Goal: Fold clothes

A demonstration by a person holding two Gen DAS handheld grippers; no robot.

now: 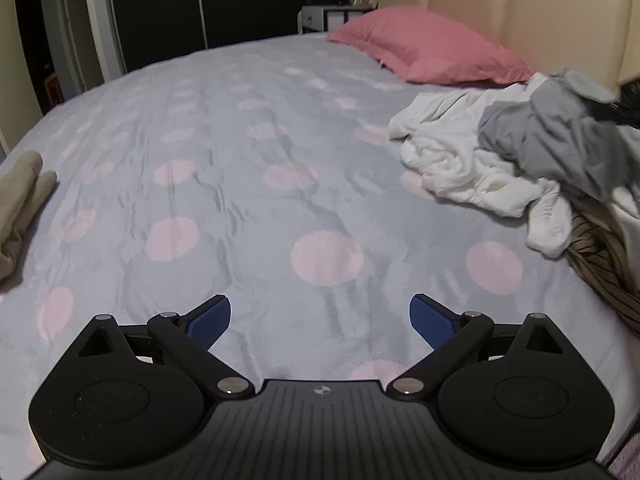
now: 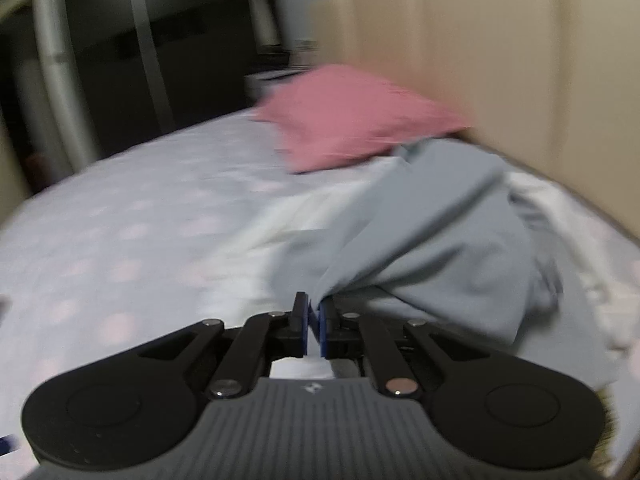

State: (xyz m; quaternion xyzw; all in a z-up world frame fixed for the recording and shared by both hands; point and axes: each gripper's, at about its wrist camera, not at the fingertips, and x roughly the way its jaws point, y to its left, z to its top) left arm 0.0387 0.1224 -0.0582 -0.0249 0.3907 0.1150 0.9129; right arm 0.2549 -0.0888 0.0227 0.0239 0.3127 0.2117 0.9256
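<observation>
A pile of clothes lies at the right of the bed: a white garment [image 1: 472, 160], a grey garment [image 1: 560, 140] on top of it and a brown striped one [image 1: 604, 264] underneath at the edge. In the right wrist view my right gripper [image 2: 314, 312] is shut on a pinched fold of the grey garment [image 2: 440, 248], which stretches up and away from the blue pads over the white cloth [image 2: 280, 240]. My left gripper [image 1: 320, 316] hangs open over bare bedspread, well left of the pile, with nothing between its fingers.
The bed has a grey spread with pink dots [image 1: 240, 140]. A pink pillow [image 1: 428, 46] lies against the cream headboard [image 1: 520, 8]. A beige folded cloth [image 1: 20, 200] sits at the bed's left edge. Dark wardrobes [image 1: 160, 4] stand beyond the bed.
</observation>
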